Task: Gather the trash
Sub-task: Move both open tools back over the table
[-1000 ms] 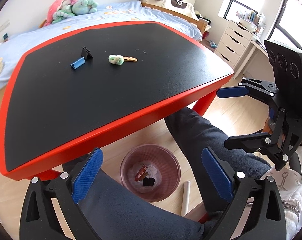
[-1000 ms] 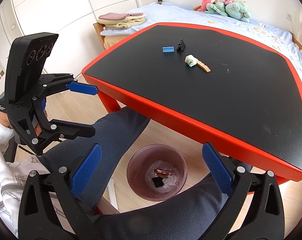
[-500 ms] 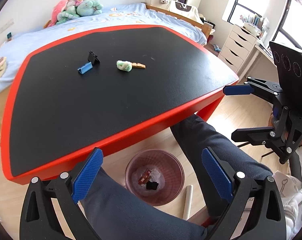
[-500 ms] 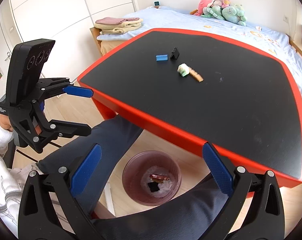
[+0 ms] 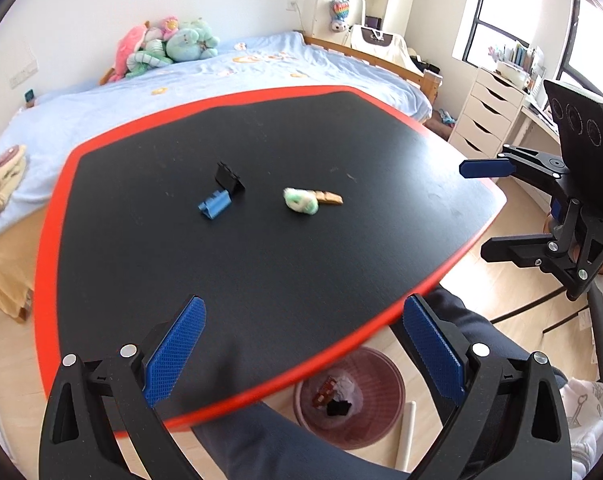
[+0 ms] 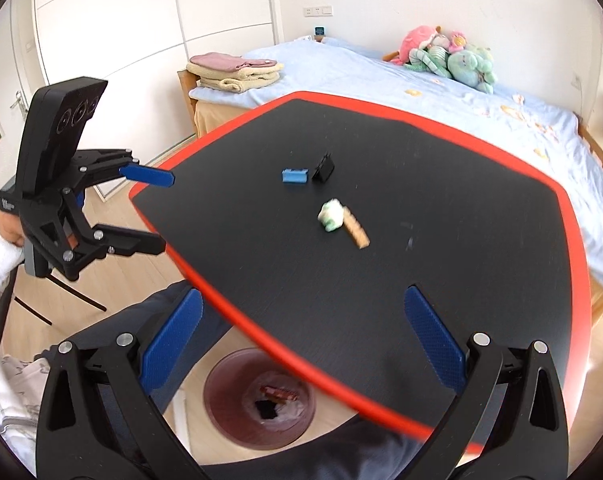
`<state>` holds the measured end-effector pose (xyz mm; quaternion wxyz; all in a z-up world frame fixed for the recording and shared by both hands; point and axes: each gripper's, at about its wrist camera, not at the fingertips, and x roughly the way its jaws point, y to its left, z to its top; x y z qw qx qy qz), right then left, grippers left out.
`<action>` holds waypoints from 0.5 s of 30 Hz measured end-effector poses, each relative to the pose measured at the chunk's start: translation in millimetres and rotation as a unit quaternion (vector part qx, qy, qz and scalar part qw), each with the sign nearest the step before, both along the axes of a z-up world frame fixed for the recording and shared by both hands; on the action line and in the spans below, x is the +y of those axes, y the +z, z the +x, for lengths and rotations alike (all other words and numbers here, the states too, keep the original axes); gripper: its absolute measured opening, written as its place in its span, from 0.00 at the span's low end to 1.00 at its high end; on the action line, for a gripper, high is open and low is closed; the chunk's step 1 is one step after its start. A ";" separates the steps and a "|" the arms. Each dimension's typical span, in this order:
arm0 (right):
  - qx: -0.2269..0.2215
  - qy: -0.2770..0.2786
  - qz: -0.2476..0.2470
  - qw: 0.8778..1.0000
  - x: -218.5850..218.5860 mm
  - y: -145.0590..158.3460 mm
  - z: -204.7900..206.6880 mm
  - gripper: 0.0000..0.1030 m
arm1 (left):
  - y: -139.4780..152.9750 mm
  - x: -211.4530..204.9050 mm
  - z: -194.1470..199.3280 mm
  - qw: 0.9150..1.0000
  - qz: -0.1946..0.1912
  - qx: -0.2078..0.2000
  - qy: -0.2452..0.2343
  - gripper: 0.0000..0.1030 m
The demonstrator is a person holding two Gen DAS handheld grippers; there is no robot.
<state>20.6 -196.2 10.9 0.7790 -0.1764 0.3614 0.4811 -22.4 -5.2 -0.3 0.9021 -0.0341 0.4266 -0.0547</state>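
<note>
Now | both tongs, left tongs (image 5: pixel 303 346) and right tongs (image 6: pixel 301 340), gape empty at near table (image 5: pixel 261 280) edge | green wad (image 5: pixel 300 201) mid-table, straight ahead | biscuit stick (image 6: pixel 356 227) touching it, lying slantwise | neither arm clearly nearer

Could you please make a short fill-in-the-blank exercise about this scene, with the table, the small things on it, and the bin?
1. The blue clip lies on the black table right beside a small ____ clip.
2. The pale green wad lies against a tan ____.
3. The trash bin stands on the floor, ____ the table's red edge.
4. The left gripper and right gripper both have their jaws ____ and hold nothing.

Missing words: black; stick; below; open
</note>
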 end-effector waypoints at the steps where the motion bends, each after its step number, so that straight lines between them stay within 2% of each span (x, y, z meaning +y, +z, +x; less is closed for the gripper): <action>1: -0.005 0.007 -0.004 1.000 4.1 0.3 4.8 0.96 | 0.4 2.2 3.6 1.000 0.002 -0.001 -0.001 0.92; 12: -0.034 0.037 -0.032 0.998 36.6 -11.7 54.0 0.96 | -7.5 25.2 56.6 0.998 0.039 -0.002 -0.041 0.92; 15: -0.036 0.055 -0.042 0.997 46.3 -19.4 64.2 0.96 | -12.5 31.4 70.8 0.998 0.037 0.003 -0.058 0.92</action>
